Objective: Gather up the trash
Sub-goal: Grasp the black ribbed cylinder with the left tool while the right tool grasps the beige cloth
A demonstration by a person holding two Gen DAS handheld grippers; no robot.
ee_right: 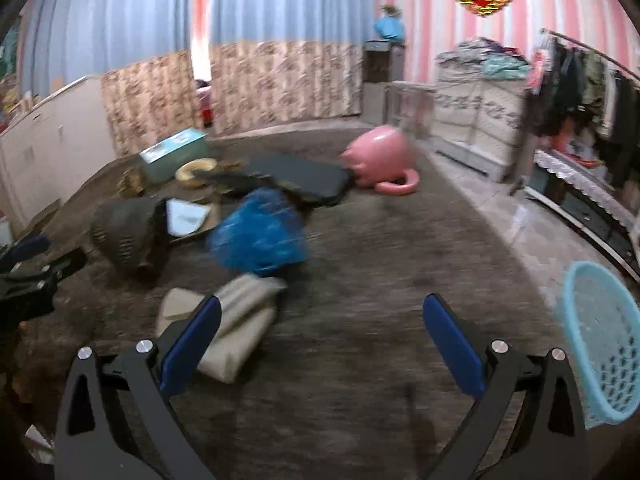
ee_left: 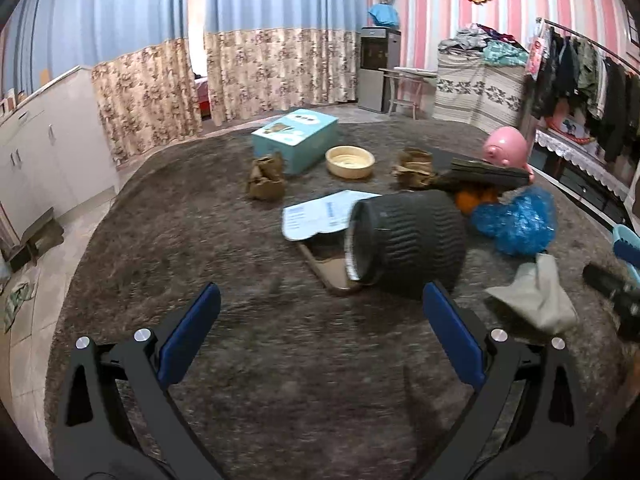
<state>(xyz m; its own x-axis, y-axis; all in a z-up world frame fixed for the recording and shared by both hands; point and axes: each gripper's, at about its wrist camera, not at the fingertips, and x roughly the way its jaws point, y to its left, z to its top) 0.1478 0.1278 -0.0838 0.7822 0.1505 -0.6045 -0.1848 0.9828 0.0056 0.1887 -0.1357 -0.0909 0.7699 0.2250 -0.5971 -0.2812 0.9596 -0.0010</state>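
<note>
1. Hovering over the brown table (ee_left: 240,360), the left claw (ee_left: 320,332) gaped wide, empty.
2. Right claw (ee_right: 320,340) likewise wide, empty.
3. Crumpled blue bag (ee_right: 258,232) lay beside the toppled black bin (ee_left: 404,240); beige rag (ee_right: 236,328) nearby.

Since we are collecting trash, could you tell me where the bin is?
The dark ribbed bin lies tipped on the carpet, left of the blue plastic bag.

A lived-in home: curtains (ee_left: 256,60), clothes rack (ee_left: 580,76), white cabinets (ee_left: 44,152), shaggy rug (ee_left: 240,280).
</note>
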